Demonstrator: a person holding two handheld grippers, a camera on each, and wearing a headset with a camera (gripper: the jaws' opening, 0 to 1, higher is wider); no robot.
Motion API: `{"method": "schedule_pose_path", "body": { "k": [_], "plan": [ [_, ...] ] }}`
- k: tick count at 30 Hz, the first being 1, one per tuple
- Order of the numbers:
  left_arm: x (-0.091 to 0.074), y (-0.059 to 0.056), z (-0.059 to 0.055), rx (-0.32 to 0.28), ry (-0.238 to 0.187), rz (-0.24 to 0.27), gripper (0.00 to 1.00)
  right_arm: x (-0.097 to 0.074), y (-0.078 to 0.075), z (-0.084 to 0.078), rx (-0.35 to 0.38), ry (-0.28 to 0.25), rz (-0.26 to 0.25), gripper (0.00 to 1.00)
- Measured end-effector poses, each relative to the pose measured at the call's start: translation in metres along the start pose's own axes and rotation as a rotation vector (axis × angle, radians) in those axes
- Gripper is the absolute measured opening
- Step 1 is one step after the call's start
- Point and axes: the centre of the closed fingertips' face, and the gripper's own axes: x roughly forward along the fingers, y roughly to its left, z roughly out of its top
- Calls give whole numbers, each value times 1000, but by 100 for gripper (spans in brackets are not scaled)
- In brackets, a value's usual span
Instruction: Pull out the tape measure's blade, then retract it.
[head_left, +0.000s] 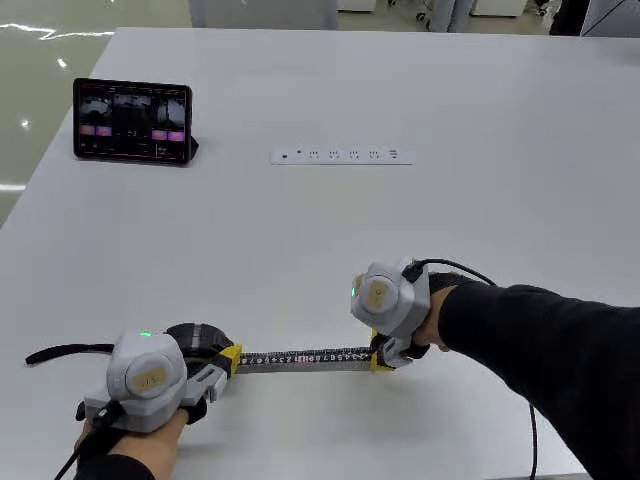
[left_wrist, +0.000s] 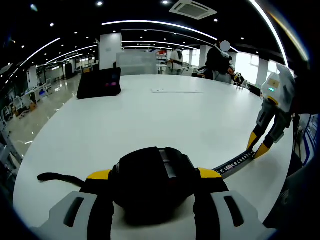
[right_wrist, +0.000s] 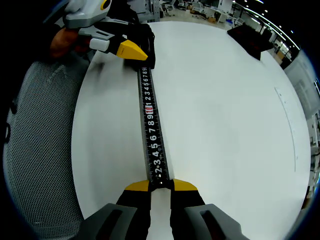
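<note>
The tape measure (head_left: 200, 343) is sitting near the front edge of the table (head_left: 400, 220), and its blade (right_wrist: 151, 130) is stretching flat along the surface toward your right. You are clamping the left gripper (left_wrist: 152, 175) on the black case, one jaw against each flank, while the right gripper (right_wrist: 160, 186) is pinching the blade's very tip, its jaws closed down on the end.

The case is probably feeling compact and solid, but its rounded sides may be letting it twist, so you are better off gripping across its widest part as you are doing. The blade looks like thin, springy metal: stiff along its length, quick to kink if bent, and likely pulling back toward the case. Holding it at the tip looks right, and the return is likely calling for a guided, slow hand rather than a release.

The right gripper view is giving you the printed scale, readable all the way to the mouth of the case. The left gripper view is showing the strap (left_wrist: 55, 177) trailing off beside the case. The head view is adding a tablet (head_left: 132, 121) and a power strip (head_left: 341, 155) farther back, well apart from the work
</note>
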Motion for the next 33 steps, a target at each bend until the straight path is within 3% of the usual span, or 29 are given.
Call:
{"method": "schedule_pose_path", "body": {
  "k": [33],
  "plan": [
    [0, 1, 0, -2, 0, -1, 60, 5, 2, 15, -12, -19, 4, 10]
  ]
}}
